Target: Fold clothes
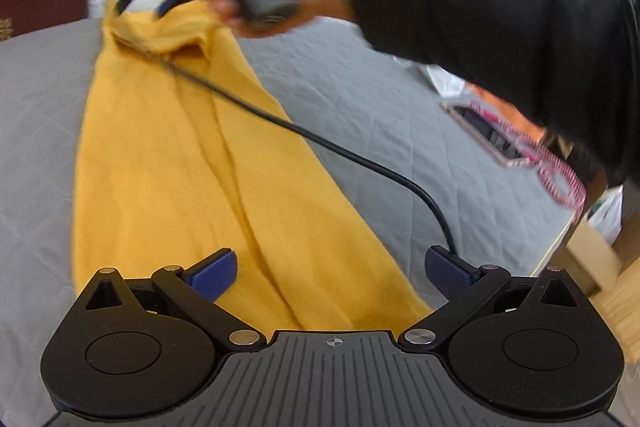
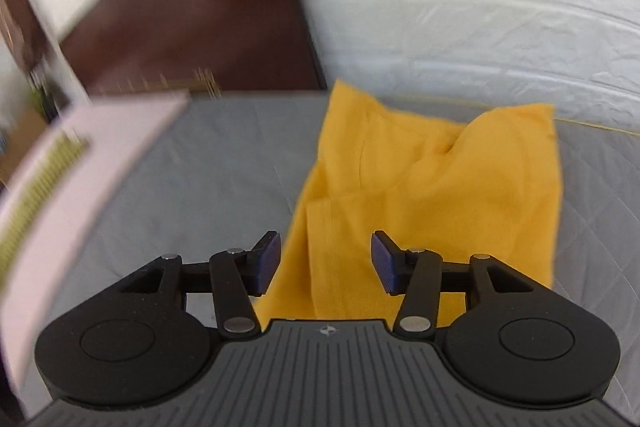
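Lying flat: yellow garment (image 1: 180, 155) spread lengthwise on the grey quilted bed cover (image 1: 360, 99).
Left gripper (image 1: 332, 273): jaws wide apart above the garment's near end, nothing between them.
Cable (image 1: 320, 143): black, trailing across the garment.
Right gripper (image 2: 325, 261): jaws apart over the cloth, pads not pressing it.
Far end: garment crumpled, beside the brown headboard (image 2: 192, 7).

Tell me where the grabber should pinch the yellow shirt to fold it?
Probably the far corner of the yellow shirt, pinched from above along the top edge. That corner sticks up off the grey quilt, so a finger could slide under. The right gripper is open nearby, holding nothing.
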`<state>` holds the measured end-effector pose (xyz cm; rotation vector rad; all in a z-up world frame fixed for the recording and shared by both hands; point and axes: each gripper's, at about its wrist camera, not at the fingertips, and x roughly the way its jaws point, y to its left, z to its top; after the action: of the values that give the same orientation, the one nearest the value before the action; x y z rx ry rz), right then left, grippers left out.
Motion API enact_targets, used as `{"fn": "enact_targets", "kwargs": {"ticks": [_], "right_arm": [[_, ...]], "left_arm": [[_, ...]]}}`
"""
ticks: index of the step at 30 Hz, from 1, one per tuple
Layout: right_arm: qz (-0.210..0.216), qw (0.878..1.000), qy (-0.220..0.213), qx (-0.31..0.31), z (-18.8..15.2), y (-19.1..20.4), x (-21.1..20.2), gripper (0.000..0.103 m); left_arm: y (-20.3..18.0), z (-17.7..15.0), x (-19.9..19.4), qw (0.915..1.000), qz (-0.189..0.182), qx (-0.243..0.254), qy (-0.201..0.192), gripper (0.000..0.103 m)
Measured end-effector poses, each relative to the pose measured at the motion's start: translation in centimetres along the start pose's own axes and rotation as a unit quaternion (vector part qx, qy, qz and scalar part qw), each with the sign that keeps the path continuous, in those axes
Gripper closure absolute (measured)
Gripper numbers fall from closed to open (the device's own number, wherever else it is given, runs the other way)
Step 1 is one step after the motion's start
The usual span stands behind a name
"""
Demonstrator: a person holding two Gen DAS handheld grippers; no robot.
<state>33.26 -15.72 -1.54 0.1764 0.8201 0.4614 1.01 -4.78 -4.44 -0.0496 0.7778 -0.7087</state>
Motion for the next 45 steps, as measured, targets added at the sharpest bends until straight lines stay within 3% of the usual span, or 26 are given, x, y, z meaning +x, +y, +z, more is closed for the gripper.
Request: {"fn": "enact_targets", "kwargs": {"ticks": [2,4,11,14,17,20,22,25,31,35,41,43,45], "right_arm": [[0.0,1.0,-0.029,0.012,0.2,-1.3,-3.1,0.048],[0.0,1.0,-0.024,0.011,-0.7,-2.4,-4.9,0.046],[0.001,0.994,0.089,0.062,-8.4,-5.3,-3.8,0.044],[0.037,0.995,0.059,0.073,-10.1,-5.2,-7.1,0.043],[0.104,0.992,0.011,0.075,-11.9,-5.1,-12.8,0.043],[0.161,0.985,-0.026,0.057,-14.6,-4.6,-18.9,0.034],[0.189,0.98,-0.03,0.053,-16.9,-4.5,-22.3,0.028],[0.186,0.98,0.004,0.071,-20.8,-4.8,-24.8,0.027],[0.175,0.968,0.059,0.167,-26.2,-6.8,-24.0,0.026],[0.176,0.962,0.057,0.203,-26.9,-7.4,-22.9,0.024],[0.192,0.966,0.026,0.169,-25.0,-4.7,-22.4,0.024],[0.216,0.955,0.006,0.205,-24.1,-5.0,-21.5,0.024],[0.257,0.928,-0.005,0.27,-23.3,-6.6,-19.4,0.023]], "left_arm": [[0.7,0.4,-1.9,0.9996,0.011,0.001,-0.025,0.0],[1.7,0.9,-2.8,0.9992,0.024,-0.006,-0.032,0.0],[2.3,-0.5,0.3,0.9963,0.076,0.003,0.039,0.0],[1.4,-1.0,-0.1,0.9944,0.092,0.027,0.043,0.0],[2.1,-0.7,-2.9,0.9981,0.06,-0.01,0.012,0.0],[3.0,-1.0,-6.1,0.9975,0.063,-0.025,-0.017,0.0],[3.5,-1.3,-7.0,0.997,0.072,-0.027,-0.014,0.0],[5.1,-2.0,-7.4,0.9957,0.062,-0.067,0.014,0.0],[8.5,-3.3,-8.1,0.9787,-0.004,-0.204,0.025,0.0],[8.8,-3.5,-8.5,0.9713,-0.009,-0.237,0.013,0.0],[8.4,-2.4,-8.2,0.9623,-0.046,-0.268,-0.011,0.0],[7.5,-1.5,-7.8,0.9611,-0.072,-0.266,-0.025,0.0],[6.3,-0.5,-7.0,0.9609,-0.101,-0.255,-0.035,0.0]]}}
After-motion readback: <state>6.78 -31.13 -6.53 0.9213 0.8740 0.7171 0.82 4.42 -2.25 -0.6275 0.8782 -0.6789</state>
